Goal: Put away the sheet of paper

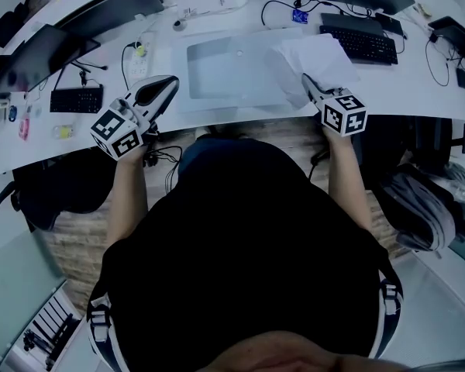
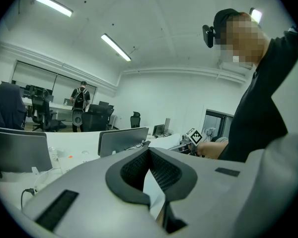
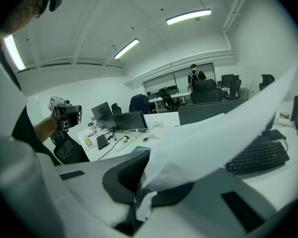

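The white sheet of paper [image 1: 314, 59] lies bent over the right side of the desk, one corner pinched in my right gripper [image 1: 310, 81], which is shut on it. In the right gripper view the sheet of paper [image 3: 223, 128] sweeps up and to the right from the jaws of the right gripper [image 3: 141, 182] and hides much of the desk behind it. My left gripper [image 1: 171, 81] hovers over the desk's front edge at the left, shut and holding nothing. In the left gripper view its pads [image 2: 166, 175] meet, with only a thin pale sliver between them.
A pale desk mat [image 1: 225, 72] lies in the middle of the white desk [image 1: 240, 107]. A black keyboard [image 1: 360, 43] sits beyond the paper and another keyboard [image 1: 76, 99] at the left. Monitors [image 1: 108, 10] line the back, with cables between them. Dark chairs [image 1: 418, 142] flank me.
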The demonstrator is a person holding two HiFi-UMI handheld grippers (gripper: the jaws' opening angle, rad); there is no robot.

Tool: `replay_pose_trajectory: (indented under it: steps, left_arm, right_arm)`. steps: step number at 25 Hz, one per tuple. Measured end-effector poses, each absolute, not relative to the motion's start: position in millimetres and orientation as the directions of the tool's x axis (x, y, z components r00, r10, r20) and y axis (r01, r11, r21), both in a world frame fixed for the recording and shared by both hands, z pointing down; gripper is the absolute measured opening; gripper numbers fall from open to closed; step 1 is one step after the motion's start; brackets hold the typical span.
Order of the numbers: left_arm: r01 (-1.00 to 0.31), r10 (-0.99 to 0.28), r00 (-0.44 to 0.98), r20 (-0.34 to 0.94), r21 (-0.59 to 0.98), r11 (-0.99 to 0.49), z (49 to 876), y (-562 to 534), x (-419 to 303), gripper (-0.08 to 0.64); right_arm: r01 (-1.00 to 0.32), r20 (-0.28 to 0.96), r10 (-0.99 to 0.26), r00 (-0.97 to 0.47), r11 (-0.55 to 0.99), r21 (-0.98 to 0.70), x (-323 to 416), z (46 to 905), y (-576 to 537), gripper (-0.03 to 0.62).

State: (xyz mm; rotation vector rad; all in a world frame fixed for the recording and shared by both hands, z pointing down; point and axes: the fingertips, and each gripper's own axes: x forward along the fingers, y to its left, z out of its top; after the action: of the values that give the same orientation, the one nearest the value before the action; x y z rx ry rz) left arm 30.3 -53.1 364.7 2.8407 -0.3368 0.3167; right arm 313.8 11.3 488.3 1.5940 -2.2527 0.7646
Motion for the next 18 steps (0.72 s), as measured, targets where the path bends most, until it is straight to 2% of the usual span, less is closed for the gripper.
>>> replay_pose_trajectory:
  steps: [18]
  left_arm:
    - [-0.244,-0.195,0.958,0.211,0.241,-0.939,365.1,-70.4,20.9,0.02]
  right_arm:
    - [-0.941,0.539,-0.774,-0.331,0.227,-0.252,315.7,492.1,12.8,0.014]
